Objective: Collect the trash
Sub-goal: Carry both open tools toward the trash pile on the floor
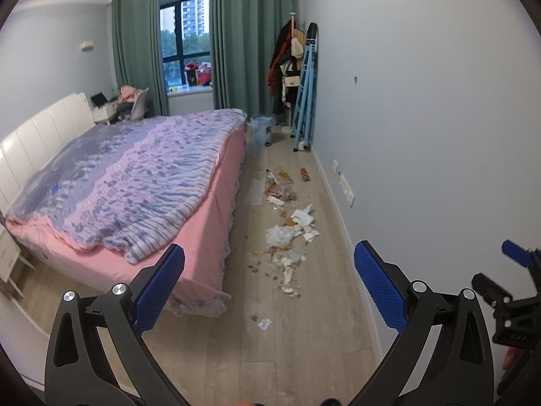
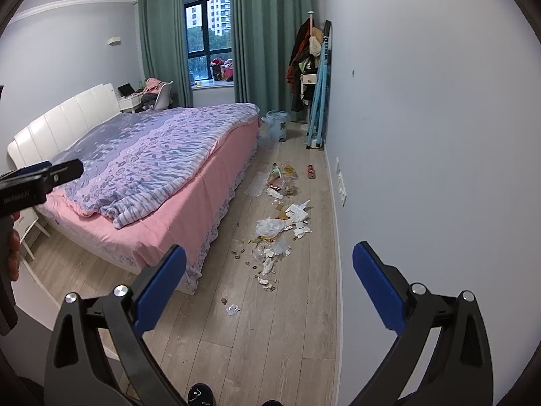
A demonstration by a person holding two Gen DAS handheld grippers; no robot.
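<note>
Trash lies strewn along the wooden floor between the bed and the right wall: white paper scraps (image 1: 304, 218) (image 2: 297, 215), a crumpled clear plastic bag (image 1: 279, 235) (image 2: 268, 226), a small wrapper (image 1: 264, 323) (image 2: 232, 309) nearest me, colourful packets (image 1: 279, 179) (image 2: 284, 172) and a red can (image 1: 305, 175) (image 2: 311, 171) farther off. A light blue waste bin (image 1: 261, 130) (image 2: 277, 125) stands past the bed's foot corner. My left gripper (image 1: 268, 287) and right gripper (image 2: 268, 286) are both open and empty, held well above the floor, short of the trash.
A bed (image 1: 142, 176) (image 2: 162, 169) with a pink sheet and purple blanket fills the left side. The blue wall (image 1: 422, 135) bounds the right. A folded blue rack (image 1: 306, 101) and a coat stand (image 1: 287, 67) are at the far right corner. The passage is narrow.
</note>
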